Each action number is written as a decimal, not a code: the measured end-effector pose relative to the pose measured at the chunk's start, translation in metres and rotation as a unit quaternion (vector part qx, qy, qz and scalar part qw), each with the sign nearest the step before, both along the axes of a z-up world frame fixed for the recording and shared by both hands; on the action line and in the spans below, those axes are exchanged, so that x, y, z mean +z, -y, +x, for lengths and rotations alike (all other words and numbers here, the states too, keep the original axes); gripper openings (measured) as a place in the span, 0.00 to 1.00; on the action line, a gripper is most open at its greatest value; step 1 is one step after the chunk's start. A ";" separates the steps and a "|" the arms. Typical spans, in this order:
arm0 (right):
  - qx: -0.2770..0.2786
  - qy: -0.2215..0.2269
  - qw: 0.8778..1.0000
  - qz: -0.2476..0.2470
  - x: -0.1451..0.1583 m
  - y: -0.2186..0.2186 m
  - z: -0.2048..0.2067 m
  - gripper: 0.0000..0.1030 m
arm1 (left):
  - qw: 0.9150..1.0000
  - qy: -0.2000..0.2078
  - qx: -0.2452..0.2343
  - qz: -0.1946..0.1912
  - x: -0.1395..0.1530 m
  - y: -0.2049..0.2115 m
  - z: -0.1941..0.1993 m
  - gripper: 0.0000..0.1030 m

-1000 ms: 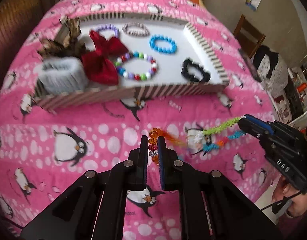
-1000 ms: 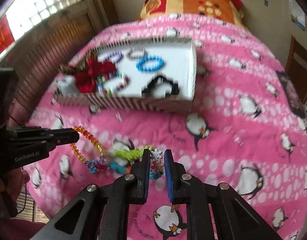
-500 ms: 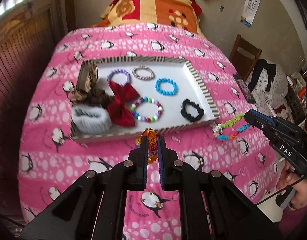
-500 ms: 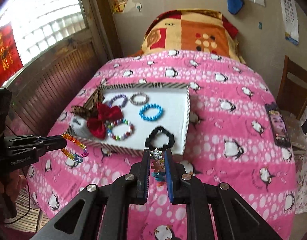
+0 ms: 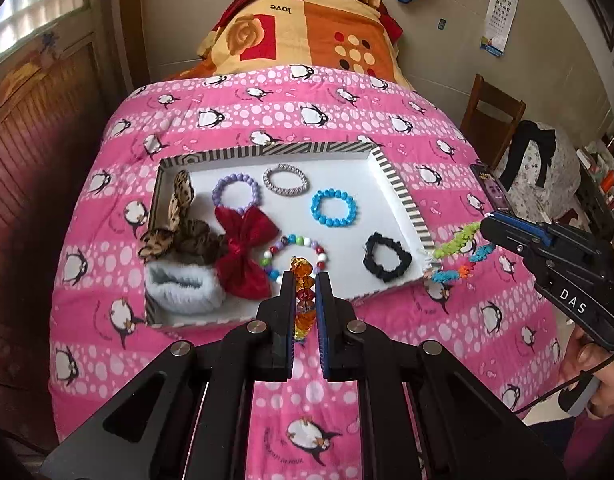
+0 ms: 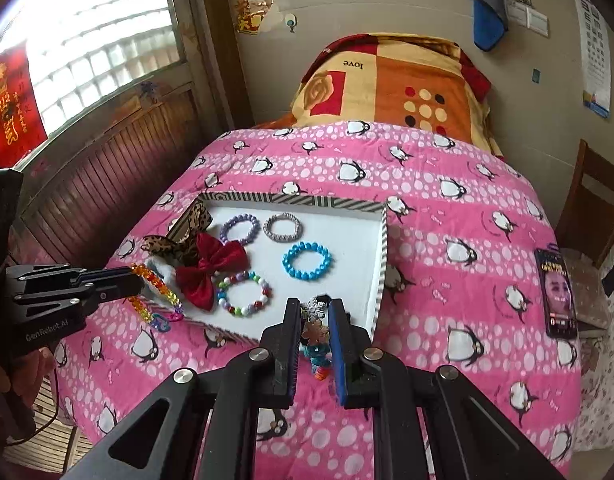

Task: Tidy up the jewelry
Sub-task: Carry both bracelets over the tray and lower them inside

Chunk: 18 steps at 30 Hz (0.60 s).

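Observation:
My left gripper is shut on an orange and rainbow bead bracelet, which hangs above the near edge of the striped white tray. My right gripper is shut on a snowflake bracelet with green, blue and orange links, held just off the tray's near right corner. In the tray lie a purple bracelet, a silver one, a blue one, a multicolour one, a black scrunchie and a red bow.
The tray sits on a pink penguin bedspread. A leopard bow and a white fluffy cuff fill the tray's left end. A phone lies at the bed's right edge, beside a wooden chair. A folded blanket is at the head.
Both grippers have risen and tilted up, each lifting its bracelet off the bedspread. The bracelets no longer stretch toward each other. The tray now looks smaller and farther below.

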State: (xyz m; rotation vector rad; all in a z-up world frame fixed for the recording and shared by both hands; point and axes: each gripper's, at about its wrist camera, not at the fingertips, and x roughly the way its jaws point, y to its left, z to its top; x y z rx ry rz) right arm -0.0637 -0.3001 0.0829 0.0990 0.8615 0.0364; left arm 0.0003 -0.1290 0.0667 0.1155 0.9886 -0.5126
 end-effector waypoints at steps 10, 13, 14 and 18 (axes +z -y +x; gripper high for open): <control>0.015 -0.015 1.000 -0.002 -0.008 0.004 0.048 0.13 | 1.000 -0.016 0.001 -0.004 -0.006 0.025 0.045 0.08; 0.020 -0.025 0.999 0.001 -0.015 0.007 0.065 0.13 | 0.999 -0.033 -0.003 -0.011 -0.012 0.036 0.062 0.08; 0.022 -0.030 0.999 0.001 -0.018 0.008 0.070 0.13 | 0.999 -0.038 -0.004 -0.012 -0.014 0.039 0.066 0.08; 0.033 -0.048 0.998 0.005 -0.031 0.011 0.091 0.13 | 0.998 -0.053 -0.010 -0.019 -0.022 0.056 0.083 0.08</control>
